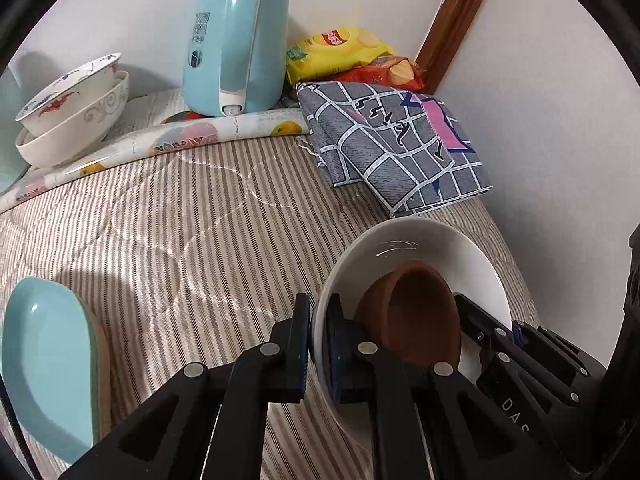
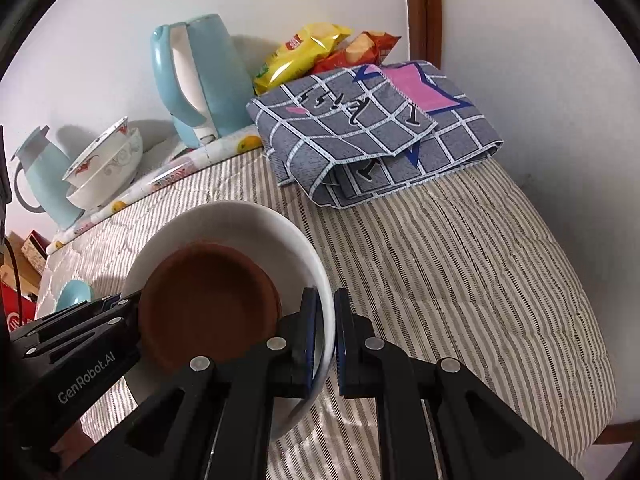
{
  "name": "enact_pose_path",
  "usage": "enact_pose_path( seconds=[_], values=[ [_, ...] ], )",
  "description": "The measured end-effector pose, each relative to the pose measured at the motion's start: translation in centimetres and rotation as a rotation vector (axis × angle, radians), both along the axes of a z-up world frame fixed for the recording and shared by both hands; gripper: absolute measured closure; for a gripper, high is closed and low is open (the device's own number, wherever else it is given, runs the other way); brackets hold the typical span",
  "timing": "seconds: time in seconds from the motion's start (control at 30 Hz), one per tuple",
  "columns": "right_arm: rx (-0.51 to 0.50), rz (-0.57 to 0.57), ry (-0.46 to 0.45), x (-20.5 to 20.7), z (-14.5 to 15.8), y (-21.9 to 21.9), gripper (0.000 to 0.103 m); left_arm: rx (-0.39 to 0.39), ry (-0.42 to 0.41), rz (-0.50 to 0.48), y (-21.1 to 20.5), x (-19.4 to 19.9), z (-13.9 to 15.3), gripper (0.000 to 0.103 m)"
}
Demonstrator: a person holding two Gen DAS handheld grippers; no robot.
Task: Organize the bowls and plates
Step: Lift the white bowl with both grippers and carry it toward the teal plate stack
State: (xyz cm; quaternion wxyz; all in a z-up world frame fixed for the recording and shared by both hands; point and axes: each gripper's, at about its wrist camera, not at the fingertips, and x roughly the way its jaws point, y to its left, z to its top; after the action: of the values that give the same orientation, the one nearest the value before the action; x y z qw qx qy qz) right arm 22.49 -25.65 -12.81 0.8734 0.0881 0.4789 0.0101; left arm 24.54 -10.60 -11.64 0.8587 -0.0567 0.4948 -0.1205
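Observation:
A white plate [image 1: 460,256] with a brown bowl [image 1: 420,312] lying in it is held between both grippers above the striped cloth. My left gripper [image 1: 318,344] is shut on the plate's left rim. My right gripper [image 2: 326,340] is shut on the plate's [image 2: 248,224] right rim, with the brown bowl [image 2: 208,308] just left of its fingers. Two stacked patterned white bowls [image 1: 72,116] stand at the far left by the wall; they also show in the right wrist view [image 2: 104,168]. A light blue dish [image 1: 48,368] lies at the near left.
A blue kettle [image 1: 236,40] stands at the back on a rolled fruit-print mat [image 1: 160,144]. A folded grey checked cloth [image 1: 392,144] and snack bags [image 1: 340,52] lie at the back right. A blue jug [image 2: 44,176] stands far left. The wall is close on the right.

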Motion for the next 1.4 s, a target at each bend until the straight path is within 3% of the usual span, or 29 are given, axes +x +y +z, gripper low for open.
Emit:
enact_pose_path(
  seconds=[1.4],
  values=[
    [-0.003,0.073,-0.082,-3.3,4.5,6.3,0.095,-0.006,-0.072,0.071,7.0,-4.5,4.2,0.095]
  ],
)
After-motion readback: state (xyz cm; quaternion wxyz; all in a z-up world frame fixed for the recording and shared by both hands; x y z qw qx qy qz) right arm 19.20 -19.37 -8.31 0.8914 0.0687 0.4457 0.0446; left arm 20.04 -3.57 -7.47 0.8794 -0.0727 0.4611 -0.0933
